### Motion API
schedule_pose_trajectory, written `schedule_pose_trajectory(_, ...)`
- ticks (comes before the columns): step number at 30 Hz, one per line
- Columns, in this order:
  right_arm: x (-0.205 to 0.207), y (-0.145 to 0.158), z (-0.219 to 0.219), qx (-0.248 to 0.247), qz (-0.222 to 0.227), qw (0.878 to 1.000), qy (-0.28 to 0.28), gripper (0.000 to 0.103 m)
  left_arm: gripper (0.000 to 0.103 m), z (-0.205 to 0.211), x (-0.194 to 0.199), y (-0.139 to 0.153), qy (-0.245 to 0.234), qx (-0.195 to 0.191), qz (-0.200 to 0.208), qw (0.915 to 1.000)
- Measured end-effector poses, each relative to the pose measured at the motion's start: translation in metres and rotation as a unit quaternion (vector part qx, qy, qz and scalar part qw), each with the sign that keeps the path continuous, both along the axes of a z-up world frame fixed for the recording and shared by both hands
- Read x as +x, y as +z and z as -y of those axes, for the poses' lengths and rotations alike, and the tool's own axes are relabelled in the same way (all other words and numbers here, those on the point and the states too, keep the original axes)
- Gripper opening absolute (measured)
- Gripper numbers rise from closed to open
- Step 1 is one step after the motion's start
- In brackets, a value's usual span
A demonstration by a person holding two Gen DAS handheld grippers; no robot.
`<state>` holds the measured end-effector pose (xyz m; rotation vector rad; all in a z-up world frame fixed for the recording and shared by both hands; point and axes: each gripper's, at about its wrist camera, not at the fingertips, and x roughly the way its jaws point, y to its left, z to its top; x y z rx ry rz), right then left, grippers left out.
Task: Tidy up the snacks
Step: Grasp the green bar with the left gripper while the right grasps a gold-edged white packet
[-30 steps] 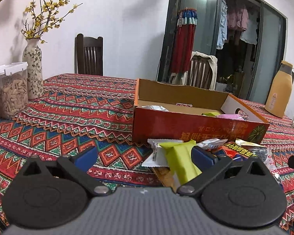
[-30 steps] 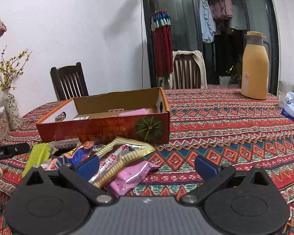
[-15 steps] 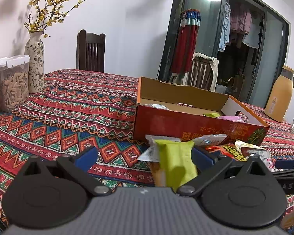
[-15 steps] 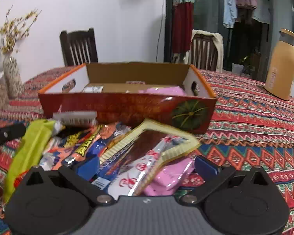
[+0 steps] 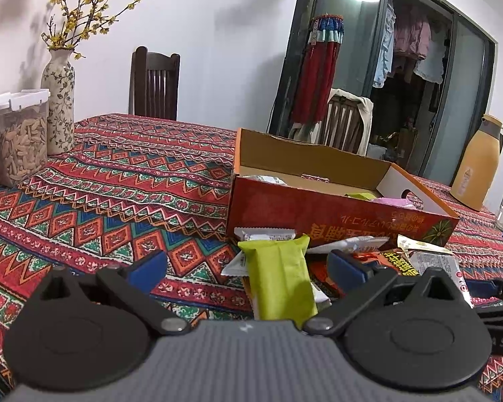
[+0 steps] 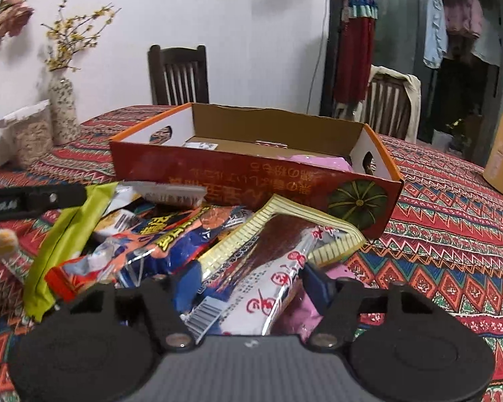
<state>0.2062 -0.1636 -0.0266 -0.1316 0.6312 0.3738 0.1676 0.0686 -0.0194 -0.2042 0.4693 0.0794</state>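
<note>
**A:** ok so what's on the surface (image 5: 124, 181)? biggest stuff first pls

**B:** patterned cloth fills most of both views; the orange cardboard box (image 6: 251, 171) sits mid-frame, open top, a pink packet (image 6: 318, 161) and a few others inside; the snack pile (image 6: 171, 231) lies right in front of its near wall, lower centre

**A:** and the grippers?

**B:** right gripper (image 6: 248, 281), bottom of its view: jaws have just been closing, and a white packet with red print (image 6: 268, 288) is between them; the blue pads look to be pressing its sides; left gripper (image 5: 248, 264) has its jaws spread wide, a green packet (image 5: 280, 278) lying between them but touching neither pad

**A:** anything else?

**B:** tan jug (image 5: 476, 167) far right; vase (image 5: 58, 104) and a clear tub (image 5: 15, 144) upper left in the left view
</note>
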Motion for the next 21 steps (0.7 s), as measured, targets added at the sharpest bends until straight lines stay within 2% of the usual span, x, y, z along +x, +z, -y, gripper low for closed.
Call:
schedule_pose_trajectory(2, -0.002, 0.001, 0.006, 0.004, 0.002, 1.000, -0.003, 0.041, 0.103, 0.000, 0.000, 0.000, 0.001, 0.000, 0.000, 1.0000)
schedule_pose_trajectory(4, -0.004, 0.003, 0.013, 0.010, 0.002, 1.000, -0.006, 0.033, 0.103, 0.000, 0.000, 0.000, 0.001, 0.000, -0.001, 1.0000)
schedule_pose_trajectory(10, -0.014, 0.007, 0.034, 0.001, 0.023, 1.000, -0.016, 0.024, 0.103, 0.000, 0.002, -0.001, 0.003, 0.002, -0.005, 1.0000)
schedule_pose_trajectory(13, -0.012, 0.010, 0.047, -0.003, 0.021, 0.999, -0.027, 0.023, 0.103, 0.001, 0.002, -0.001, 0.004, 0.002, -0.006, 1.0000)
schedule_pose_trajectory(15, -0.011, 0.011, 0.050, -0.002, 0.019, 0.999, -0.035, 0.027, 0.103, 0.001, 0.002, -0.001, 0.006, 0.003, -0.006, 1.0000)
schedule_pose_trajectory(16, -0.011, 0.011, 0.051, 0.000, 0.018, 0.999, -0.039, 0.041, 0.103, 0.001, 0.002, -0.001, 0.007, 0.003, -0.007, 1.0000)
schedule_pose_trajectory(17, -0.011, 0.012, 0.051, 0.008, 0.016, 0.999, -0.045, 0.062, 0.103, 0.001, 0.002, -0.001, 0.007, 0.003, -0.007, 0.9999)
schedule_pose_trajectory(19, -0.013, 0.012, 0.049, 0.020, 0.021, 0.998, -0.047, 0.078, 0.103, 0.001, 0.002, -0.001, 0.009, 0.004, -0.008, 0.9999)
schedule_pose_trajectory(21, -0.013, 0.012, 0.042, 0.019, 0.020, 0.999, -0.041, 0.077, 0.103, 0.001, 0.003, -0.002, 0.009, 0.005, -0.009, 0.9999)
